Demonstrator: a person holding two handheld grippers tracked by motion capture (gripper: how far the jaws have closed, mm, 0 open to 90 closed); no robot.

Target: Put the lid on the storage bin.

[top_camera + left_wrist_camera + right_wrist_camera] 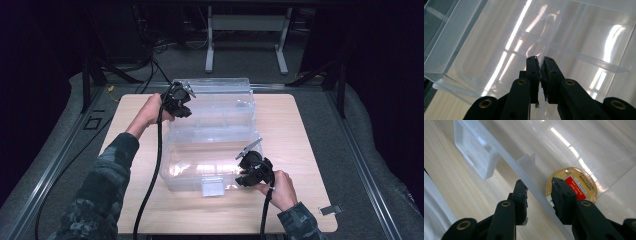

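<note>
Holding the clear plastic box at table centre, I have my left gripper pinched onto its raised lid at 11 o'clock. My right gripper, jaws apart, straddles the front rim at 5 o'clock, beside a gold tin. I judge the lid is being opened; next I should steady the base.

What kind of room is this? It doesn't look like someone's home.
Probably a lab or recording workspace. A person works a clear plastic box with cabled handheld grippers, left and right, on a wooden table ringed by dark curtains and a metal frame.
</note>
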